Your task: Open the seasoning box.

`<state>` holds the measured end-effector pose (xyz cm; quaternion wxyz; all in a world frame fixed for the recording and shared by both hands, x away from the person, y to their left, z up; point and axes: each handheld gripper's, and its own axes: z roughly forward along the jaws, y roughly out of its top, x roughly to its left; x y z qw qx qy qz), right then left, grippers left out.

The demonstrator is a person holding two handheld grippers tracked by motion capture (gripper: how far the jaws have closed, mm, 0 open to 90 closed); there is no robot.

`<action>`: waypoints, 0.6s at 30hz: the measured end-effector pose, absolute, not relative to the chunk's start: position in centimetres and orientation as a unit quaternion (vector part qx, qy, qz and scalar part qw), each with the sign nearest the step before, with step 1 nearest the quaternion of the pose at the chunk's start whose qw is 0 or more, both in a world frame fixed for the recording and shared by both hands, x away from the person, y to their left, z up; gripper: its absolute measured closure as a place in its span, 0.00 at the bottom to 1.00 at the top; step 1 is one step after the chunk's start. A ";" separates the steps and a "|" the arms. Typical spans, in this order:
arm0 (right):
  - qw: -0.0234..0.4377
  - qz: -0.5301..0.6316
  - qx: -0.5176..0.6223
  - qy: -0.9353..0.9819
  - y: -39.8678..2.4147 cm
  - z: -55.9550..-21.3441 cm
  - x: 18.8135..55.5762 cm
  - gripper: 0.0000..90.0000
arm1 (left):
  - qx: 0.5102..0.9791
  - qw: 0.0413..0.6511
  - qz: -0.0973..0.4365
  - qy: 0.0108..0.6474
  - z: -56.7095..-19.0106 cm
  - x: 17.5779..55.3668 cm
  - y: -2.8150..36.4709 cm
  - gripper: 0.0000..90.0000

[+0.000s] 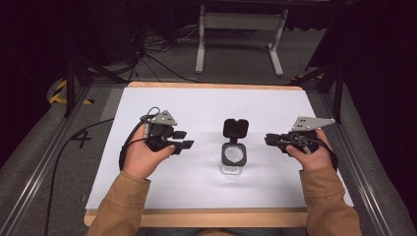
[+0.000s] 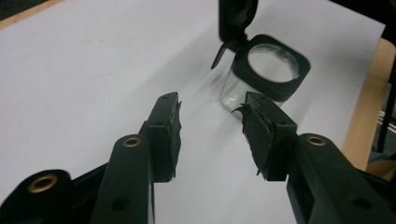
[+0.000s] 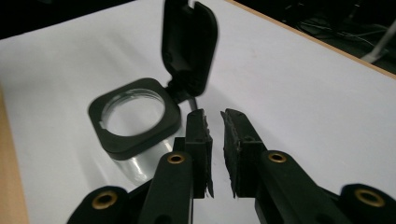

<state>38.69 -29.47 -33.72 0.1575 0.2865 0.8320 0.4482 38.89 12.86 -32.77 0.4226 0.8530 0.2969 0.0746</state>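
Observation:
A small clear glass jar point(image 1: 233, 158) with a square black collar stands upright in the middle of the white sheet, its hinged black lid point(image 1: 235, 128) flipped up and open. My left gripper point(image 1: 186, 139) hovers to the jar's left, pointing at it, jaws open and empty. In the left gripper view the jar point(image 2: 299, 70) stands just beyond the left gripper point(image 2: 212, 109). My right gripper point(image 1: 268, 140) is to the jar's right, also pointing at it. In the right gripper view the right gripper point(image 3: 214, 114) shows a narrow gap with nothing in it, close to the lid point(image 3: 189, 42) and the collar point(image 3: 105, 135).
The white sheet point(image 1: 206, 103) covers a wooden table whose near edge point(image 1: 196, 216) shows at the bottom. Metal rails point(image 1: 44, 157) run along both sides. A white stand point(image 1: 241, 22) and cables lie on the floor beyond the table.

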 end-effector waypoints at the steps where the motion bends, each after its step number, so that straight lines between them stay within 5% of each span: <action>1: 0.160 0.445 0.290 0.832 -29.7 -33.8 38.8 0.89 | 0.854 0.417 0.076 0.302 -33.0 38.9 13.1 0.62; 18: 0.155 0.426 0.348 0.820 -32.9 -35.6 40.0 0.71 | 0.853 0.370 0.082 0.359 -37.4 40.7 16.6 0.48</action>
